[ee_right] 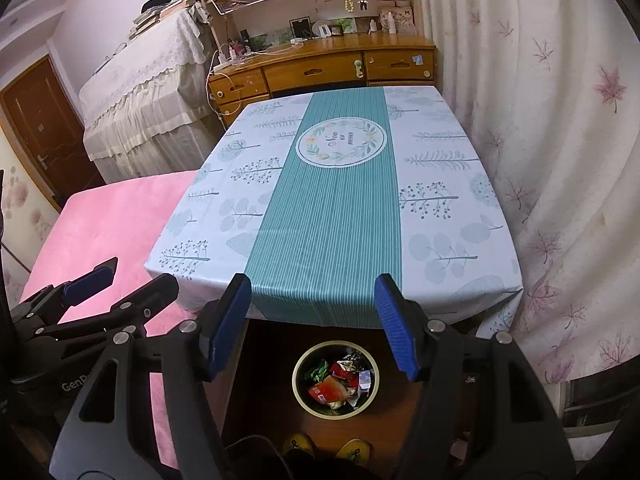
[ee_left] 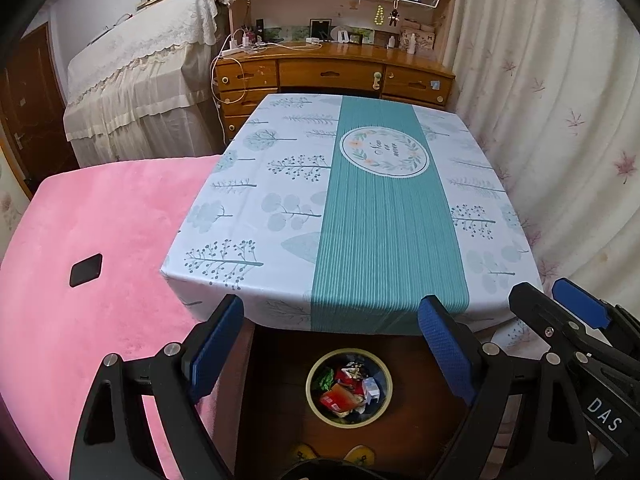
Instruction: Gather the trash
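Left wrist view: left gripper [ee_left: 332,344] and right gripper [ee_right: 314,324], jaws wide and empty, hover over a floor bin [ee_left: 349,390] of wrappers below the table's [ee_left: 360,200] near edge.

One bin [ee_left: 349,387], one table [ee_left: 248,208], two slippers [ee_right: 298,444].

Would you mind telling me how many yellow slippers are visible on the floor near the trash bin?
2. Both sit on the wooden floor just below the trash bin: the left slipper and the right slipper, side by side. Both are partly hidden at the frame's bottom edge.
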A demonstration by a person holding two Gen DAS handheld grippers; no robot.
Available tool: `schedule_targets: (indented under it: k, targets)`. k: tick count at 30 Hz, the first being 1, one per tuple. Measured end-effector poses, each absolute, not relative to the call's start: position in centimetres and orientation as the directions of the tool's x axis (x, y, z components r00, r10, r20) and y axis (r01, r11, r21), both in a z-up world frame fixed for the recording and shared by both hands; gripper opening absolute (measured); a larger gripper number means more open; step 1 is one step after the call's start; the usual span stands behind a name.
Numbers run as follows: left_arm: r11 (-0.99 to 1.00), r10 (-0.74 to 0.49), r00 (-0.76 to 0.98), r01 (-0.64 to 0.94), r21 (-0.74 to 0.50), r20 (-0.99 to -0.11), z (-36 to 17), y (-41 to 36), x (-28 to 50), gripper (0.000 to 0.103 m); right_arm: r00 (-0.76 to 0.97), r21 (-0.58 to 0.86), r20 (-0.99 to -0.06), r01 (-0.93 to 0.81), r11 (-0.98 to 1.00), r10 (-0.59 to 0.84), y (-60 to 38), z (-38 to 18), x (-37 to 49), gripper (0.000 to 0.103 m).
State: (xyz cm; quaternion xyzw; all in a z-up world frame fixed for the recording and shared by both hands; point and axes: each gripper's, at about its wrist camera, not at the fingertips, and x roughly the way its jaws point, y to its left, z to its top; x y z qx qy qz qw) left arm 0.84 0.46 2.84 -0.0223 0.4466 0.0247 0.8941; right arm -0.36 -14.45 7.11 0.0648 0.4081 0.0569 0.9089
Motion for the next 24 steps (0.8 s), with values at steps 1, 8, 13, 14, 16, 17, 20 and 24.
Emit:
schedule_targets:
  k: [1,8,13,14,16,17,20,24]
  targets:
    - [0.998,0.026,0.598,-0.065,-0.016,-0.801,2.7,0.4,0.9,0.090,0.660,0.165,-0.735,-0.050,0.985,0.157,-14.4,7.0,-0.3,0.061]
    - [0.998,0.026,0.596,-0.064,-0.015,-0.802,2.5,0.4,0.8,0.090,0.654,0.167,-0.739,-0.052,0.985,0.160,-14.6,6.7,-0.1,0.061]
    - [0.998,0.027,0.594,-0.062,-0.012,-0.804,2.4,0.3,0.8,0.090,0.653,0.167,-0.741,-0.051,0.985,0.159,-14.5,6.6,-0.1,0.061]
    - [0.998,0.027,0.594,-0.061,-0.012,-0.804,2.4,0.2,0.7,0.090,0.653,0.168,-0.740,-0.052,0.985,0.160,-14.8,6.6,0.0,0.061]
    - [0.998,0.028,0.597,-0.059,-0.009,-0.802,2.4,0.1,0.7,0.090,0.654,0.168,-0.739,-0.052,0.984,0.161,-14.7,6.6,0.0,0.061]
    - [0.998,0.029,0.598,-0.059,-0.008,-0.801,2.3,0.1,0.6,0.090,0.654,0.168,-0.739,-0.053,0.984,0.161,-14.9,6.5,0.1,0.061]
    - [0.999,0.030,0.600,-0.053,-0.003,-0.799,2.4,-0.1,0.7,0.090,0.657,0.170,-0.736,-0.051,0.984,0.161,-15.2,6.1,0.1,0.061]
    - [0.999,0.030,0.600,-0.054,-0.003,-0.799,2.4,-0.3,0.8,0.090,0.658,0.170,-0.736,-0.052,0.984,0.162,-15.5,6.1,0.2,0.061]
